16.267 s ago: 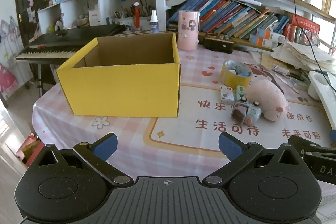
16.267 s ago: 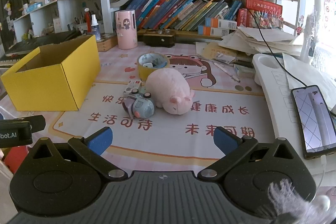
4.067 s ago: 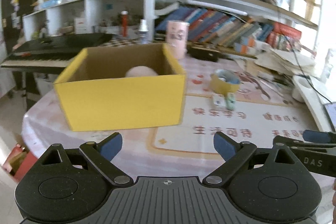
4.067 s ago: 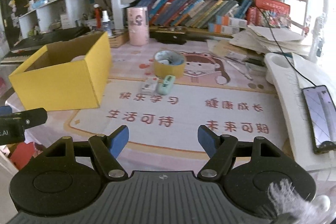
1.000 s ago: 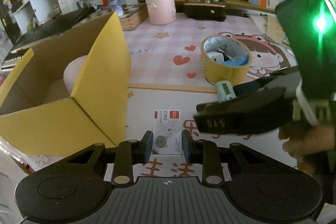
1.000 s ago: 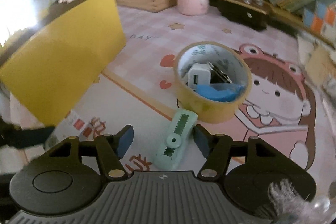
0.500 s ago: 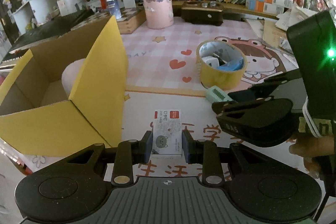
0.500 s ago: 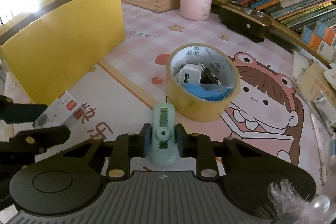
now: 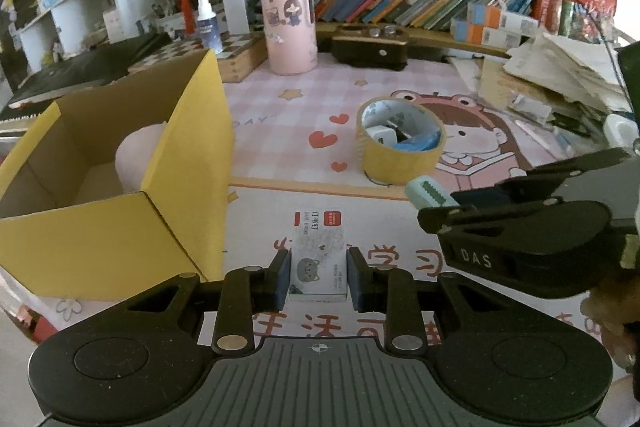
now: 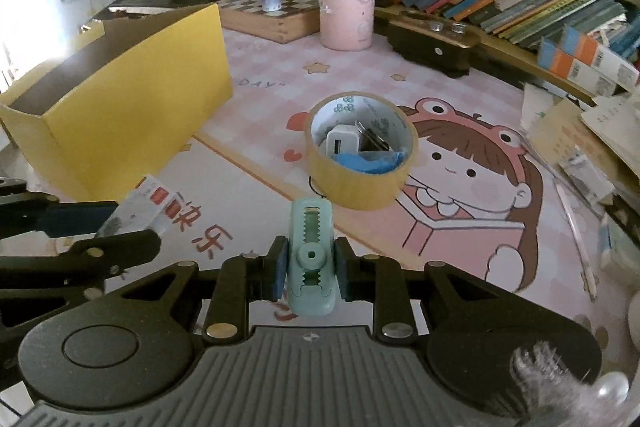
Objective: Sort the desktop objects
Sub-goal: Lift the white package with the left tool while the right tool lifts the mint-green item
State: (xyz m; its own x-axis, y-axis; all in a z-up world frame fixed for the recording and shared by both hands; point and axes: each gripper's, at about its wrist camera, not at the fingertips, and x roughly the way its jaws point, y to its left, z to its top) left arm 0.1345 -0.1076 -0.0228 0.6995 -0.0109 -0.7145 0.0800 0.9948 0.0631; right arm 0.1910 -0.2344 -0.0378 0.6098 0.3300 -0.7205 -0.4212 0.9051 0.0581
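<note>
Left gripper (image 9: 319, 273) clamped on a small white staple box (image 9: 318, 255) with a red label and a grey cat print, held just right of the near corner of the yellow cardboard box (image 9: 120, 187), above the printed mat (image 9: 400, 199). Right gripper (image 10: 310, 273) pinched on a mint-green correction tape (image 10: 311, 259), further right of the yellow cardboard box and just in front of the yellow tape roll (image 10: 360, 183). Inside the yellow cardboard box, a pink plush (image 9: 136, 155); inside the yellow tape roll, a white charger (image 10: 343, 143) and something blue, not identifiable.
</note>
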